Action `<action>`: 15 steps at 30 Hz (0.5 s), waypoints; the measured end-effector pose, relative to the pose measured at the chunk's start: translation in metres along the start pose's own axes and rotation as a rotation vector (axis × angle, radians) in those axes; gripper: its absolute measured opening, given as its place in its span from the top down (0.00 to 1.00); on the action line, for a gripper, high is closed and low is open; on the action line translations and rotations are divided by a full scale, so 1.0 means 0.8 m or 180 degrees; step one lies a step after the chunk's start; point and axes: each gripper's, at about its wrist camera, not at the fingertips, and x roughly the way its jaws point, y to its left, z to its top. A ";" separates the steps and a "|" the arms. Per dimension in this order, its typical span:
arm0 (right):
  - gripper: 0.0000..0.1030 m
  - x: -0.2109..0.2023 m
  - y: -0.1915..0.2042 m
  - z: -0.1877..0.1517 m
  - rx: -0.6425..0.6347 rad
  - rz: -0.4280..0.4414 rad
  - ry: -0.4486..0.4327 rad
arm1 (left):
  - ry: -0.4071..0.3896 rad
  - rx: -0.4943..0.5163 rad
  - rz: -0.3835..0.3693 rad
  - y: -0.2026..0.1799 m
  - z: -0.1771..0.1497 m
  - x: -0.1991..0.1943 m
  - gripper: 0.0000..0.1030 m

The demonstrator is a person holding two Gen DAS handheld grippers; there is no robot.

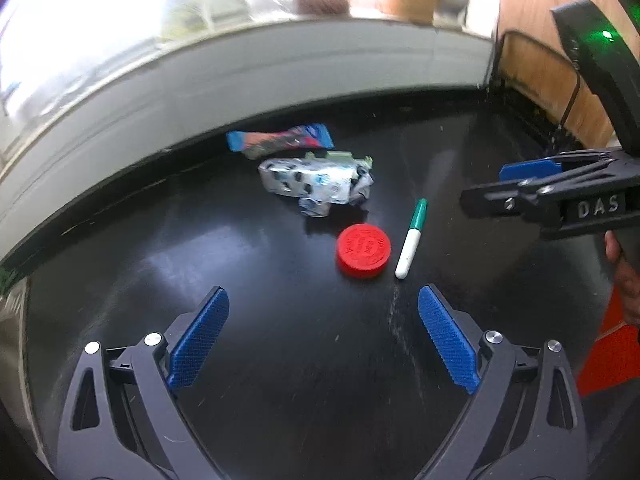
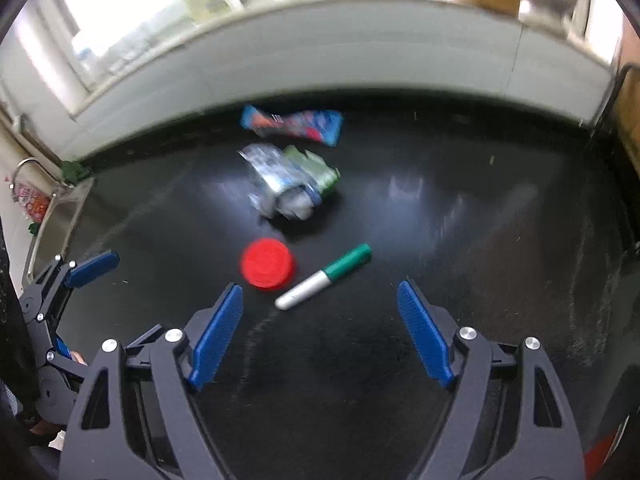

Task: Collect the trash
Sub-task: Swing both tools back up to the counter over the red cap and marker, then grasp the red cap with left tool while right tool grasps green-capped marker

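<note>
On a black countertop [image 1: 248, 360] lie a blue and red snack wrapper [image 1: 280, 141] [image 2: 294, 124], a crumpled white and green wrapper [image 1: 316, 184] [image 2: 288, 186], a red round lid [image 1: 363, 250] [image 2: 267, 264] and a green-capped white marker [image 1: 411, 238] [image 2: 324, 277]. My left gripper [image 1: 323, 300] is open and empty, short of the lid. My right gripper [image 2: 320, 296] is open and empty, just short of the marker; it also shows in the left wrist view [image 1: 520, 188]. The left gripper's blue pad shows in the right wrist view [image 2: 92, 268].
A grey window sill [image 1: 240, 80] runs along the back of the counter. A wooden panel [image 1: 536, 40] stands at the right. A steel sink with a faucet [image 2: 44, 216] lies at the far left. Something orange-red [image 1: 612, 356] sits at the right edge.
</note>
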 end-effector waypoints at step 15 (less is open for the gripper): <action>0.57 0.116 -0.006 0.031 -0.0156 -0.0224 0.0463 | 0.0382 0.0065 -0.0189 -0.003 0.022 0.115 0.10</action>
